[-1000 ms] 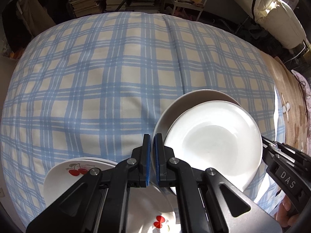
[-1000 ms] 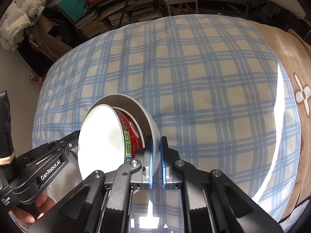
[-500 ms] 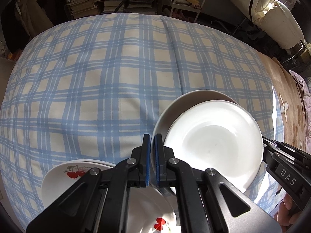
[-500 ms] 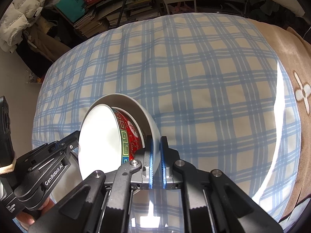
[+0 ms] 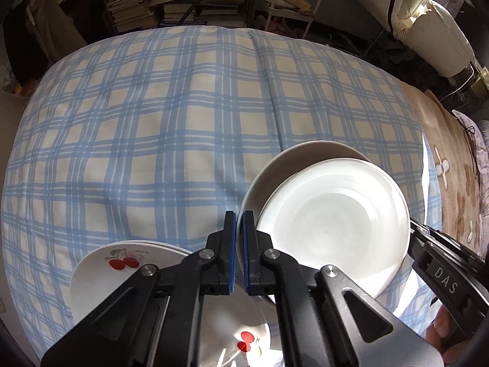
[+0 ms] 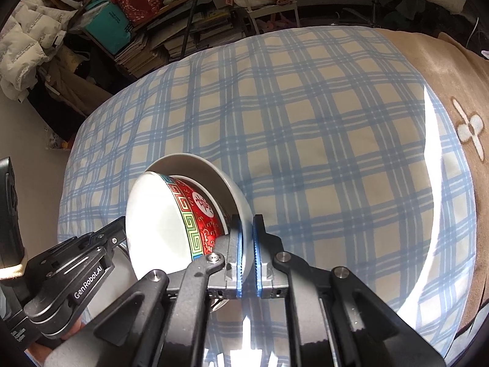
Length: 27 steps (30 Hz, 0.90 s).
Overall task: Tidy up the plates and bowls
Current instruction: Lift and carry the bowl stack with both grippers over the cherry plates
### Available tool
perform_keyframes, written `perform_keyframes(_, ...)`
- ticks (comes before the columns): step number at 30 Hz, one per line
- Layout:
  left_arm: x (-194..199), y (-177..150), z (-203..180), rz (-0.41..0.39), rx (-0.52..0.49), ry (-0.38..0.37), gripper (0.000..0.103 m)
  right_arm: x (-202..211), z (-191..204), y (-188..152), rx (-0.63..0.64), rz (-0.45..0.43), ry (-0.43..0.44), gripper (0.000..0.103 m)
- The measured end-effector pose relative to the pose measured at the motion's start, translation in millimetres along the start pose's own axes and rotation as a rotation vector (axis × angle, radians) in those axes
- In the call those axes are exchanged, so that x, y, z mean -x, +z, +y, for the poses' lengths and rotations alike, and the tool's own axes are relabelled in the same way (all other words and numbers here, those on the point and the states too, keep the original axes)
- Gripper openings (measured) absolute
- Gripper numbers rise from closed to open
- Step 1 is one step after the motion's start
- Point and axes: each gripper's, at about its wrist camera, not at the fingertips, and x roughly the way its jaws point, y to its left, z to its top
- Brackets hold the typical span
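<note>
Both hand-held grippers point steeply down over a bed covered in a blue-and-cream plaid cloth (image 5: 171,140). The left gripper (image 5: 239,226) has its blue-padded jaws pinched on the left rim of a plain white bowl (image 6: 226,180), and the right gripper (image 6: 247,232) clamps the same bowl's right rim — so the bowl sits between the two tools, tilted over toward the left. Nested inside it, also tipped, lies a second bowl (image 6: 195,214), white within and red outside with a green and yellow key-pattern band. In the left wrist view its pale inside (image 5: 333,223) faces the camera, just right of the closed jaws. Near the left gripper, at the near left edge of the cloth, rests a stack of white plates (image 5: 122,263) printed with red cherries, partly hidden beneath the tool. Bookshelves (image 5: 171,3) stand beyond the far edge.
</note>
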Motion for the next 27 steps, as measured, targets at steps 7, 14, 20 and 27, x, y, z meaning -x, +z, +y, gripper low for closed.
perform_keyframes(7, 2, -4, -1, -0.002, 0.002, 0.002, 0.001, 6, 0, -2, 0.002, -0.010, 0.001, 0.011)
perform_keyframes(14, 8, -6, -2, -0.007, -0.013, 0.007, 0.001, 14, 1, -6, 0.001, -0.029, -0.004, 0.011)
perform_keyframes(20, 21, -5, -6, -0.032, -0.017, 0.009, 0.001, 28, 2, -5, 0.008, -0.055, 0.002, 0.011)
perform_keyframes(27, 48, -8, -3, -0.061, -0.021, 0.052, 0.001, 45, 11, -6, 0.021, -0.083, 0.045, 0.011)
